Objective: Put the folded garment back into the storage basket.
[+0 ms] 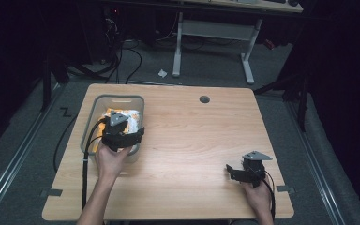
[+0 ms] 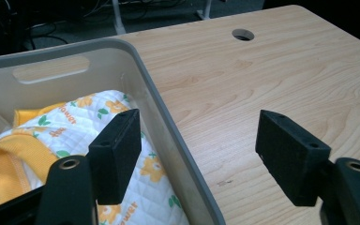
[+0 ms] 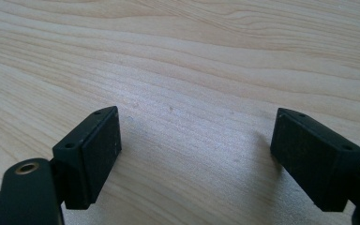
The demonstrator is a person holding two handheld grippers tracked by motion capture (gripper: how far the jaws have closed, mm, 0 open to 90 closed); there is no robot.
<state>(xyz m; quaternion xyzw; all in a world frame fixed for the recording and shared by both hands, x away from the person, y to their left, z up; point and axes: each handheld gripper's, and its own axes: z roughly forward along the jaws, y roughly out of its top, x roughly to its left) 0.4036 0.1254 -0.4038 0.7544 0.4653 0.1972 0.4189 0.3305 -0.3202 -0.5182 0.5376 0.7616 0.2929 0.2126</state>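
Here, the scene in lines:
Surface (image 1: pixel 192 140): light wood, with a round hole (image 1: pixel 204 99) near its far edge.
Bin (image 1: pixel 90 123): grey plastic, on the left part of the surface.
Cloth (image 2: pixel 75 126): white with orange flowers and a yellow edge, lying inside the bin.
Left gripper (image 2: pixel 197 154): jaws wide apart, holding nothing; one jaw above the cloth, the other outside the bin wall.
Right gripper (image 3: pixel 194 159): jaws wide apart, empty, low over bare wood at the near right.
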